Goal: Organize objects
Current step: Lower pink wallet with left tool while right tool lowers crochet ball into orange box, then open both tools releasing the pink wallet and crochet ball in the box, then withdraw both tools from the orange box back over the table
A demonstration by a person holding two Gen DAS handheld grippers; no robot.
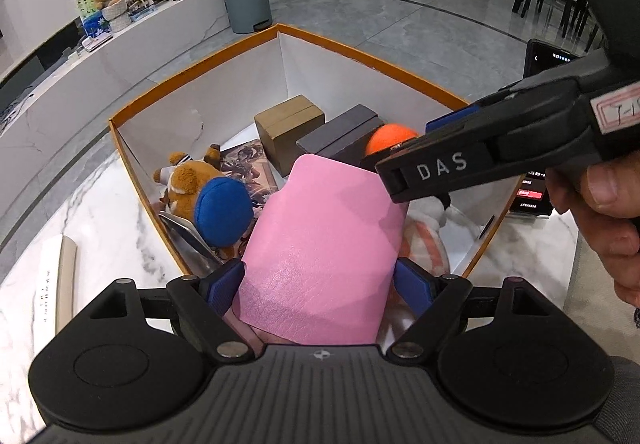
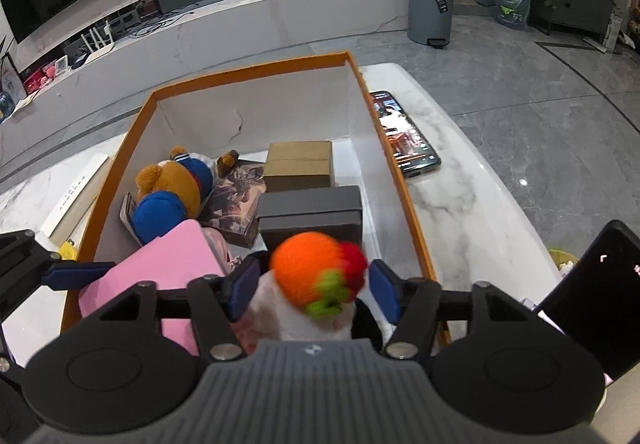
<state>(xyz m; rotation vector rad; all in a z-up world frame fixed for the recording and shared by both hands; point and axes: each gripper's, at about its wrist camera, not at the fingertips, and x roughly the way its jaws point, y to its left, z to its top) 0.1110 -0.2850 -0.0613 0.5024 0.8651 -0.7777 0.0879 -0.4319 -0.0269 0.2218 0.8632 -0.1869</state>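
An orange-rimmed white box [image 1: 200, 80] [image 2: 248, 74] stands on a marble table. Inside lie a brown teddy bear in blue [image 1: 200, 188] [image 2: 172, 188], an illustrated book [image 1: 250, 168] [image 2: 236, 204], a tan box [image 1: 288, 132] [image 2: 300, 164] and a dark grey box [image 1: 336, 138] [image 2: 310, 214]. My left gripper [image 1: 320, 280] is shut on a pink leather case [image 1: 320, 244] [image 2: 160, 272] over the box's near end. My right gripper [image 2: 314, 284] [image 1: 440, 148] is shut on a white plush toy with an orange hat [image 2: 308, 272] [image 1: 390, 138] over the box's near right corner.
A phone with a lit screen [image 2: 404, 132] lies on the table right of the box. A white booklet [image 1: 56, 276] [image 2: 76, 192] lies to the left. Another phone on a stand [image 1: 536, 184] [image 2: 592, 284] is near right. A grey bin [image 2: 430, 4] stands on the floor beyond.
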